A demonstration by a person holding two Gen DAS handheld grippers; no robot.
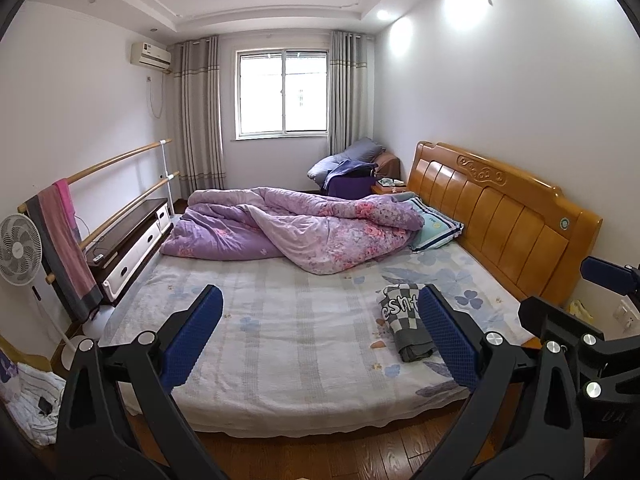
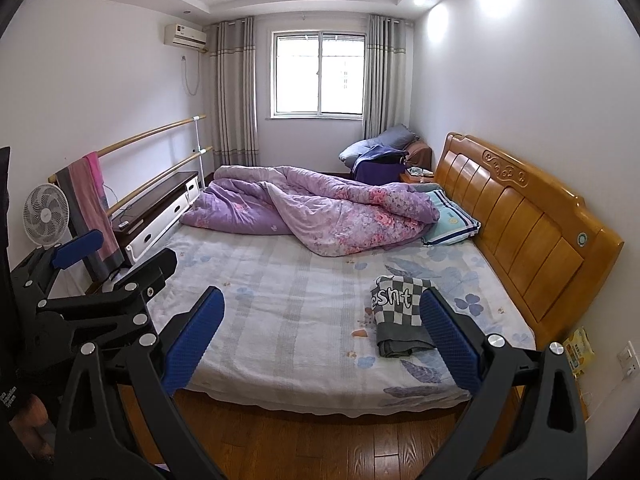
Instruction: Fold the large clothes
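The left gripper [image 1: 322,334] fills the lower frame, its blue-padded jaws spread wide over the bed [image 1: 280,340], holding nothing. A folded checkered garment [image 1: 400,316] lies at right of centre on the sheet. A crumpled purple floral quilt [image 1: 296,228] sits mid-frame; the right gripper [image 1: 600,280] shows at the right edge.

Folded checkered garment [image 1: 404,322] partly behind blue fingers [image 1: 448,340], lettering cut off

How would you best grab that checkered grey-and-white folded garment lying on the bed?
Judging by its pose, pinch the near grey folded edge of the checkered grey-and-white folded garment from the foot side: that end faces both open grippers and lies clear, while the wooden headboard crowds its right.
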